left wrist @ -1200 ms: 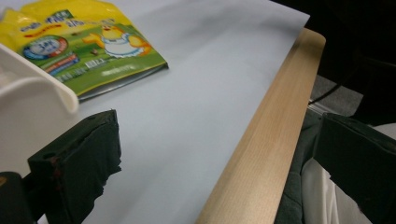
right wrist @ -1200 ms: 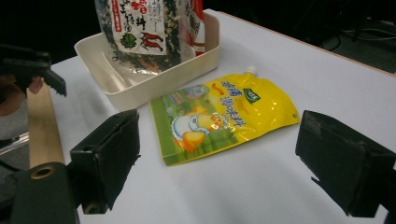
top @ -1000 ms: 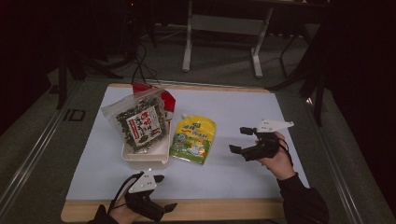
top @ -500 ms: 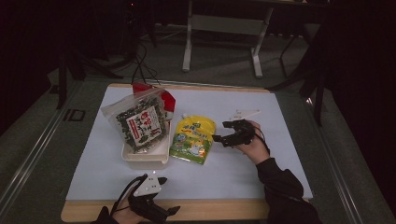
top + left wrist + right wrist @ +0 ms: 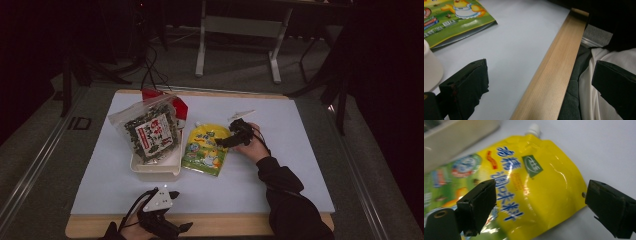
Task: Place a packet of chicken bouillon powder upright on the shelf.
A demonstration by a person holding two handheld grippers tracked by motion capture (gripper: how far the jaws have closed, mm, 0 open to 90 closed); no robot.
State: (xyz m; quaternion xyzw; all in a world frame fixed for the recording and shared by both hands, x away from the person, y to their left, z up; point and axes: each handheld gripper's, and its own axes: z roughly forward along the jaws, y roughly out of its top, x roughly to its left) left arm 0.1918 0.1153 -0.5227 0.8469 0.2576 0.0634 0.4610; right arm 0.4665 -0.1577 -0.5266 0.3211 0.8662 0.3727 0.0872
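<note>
The right hand-held gripper (image 5: 539, 207) hangs over the glossy yellow-and-green spouted pouch (image 5: 205, 148), jaws spread wide. The slick film could slip or crumple if pinched shallowly. The pouch lies flat on the white surface (image 5: 280, 165) beside the cream tray (image 5: 155, 167), its long axis running away from the person, white spout (image 5: 533, 128) far. The left hand-held gripper (image 5: 165, 220) idles, jaws apart.

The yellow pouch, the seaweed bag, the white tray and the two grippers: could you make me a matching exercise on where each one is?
1. yellow pouch
2. seaweed bag
3. white tray
4. left gripper

a. at the table's near wooden edge
b. under the seaweed bag
c. lying flat, between the right gripper's open jaws
d. leaning in the tray

Pairs: 1-c, 2-d, 3-b, 4-a
</note>
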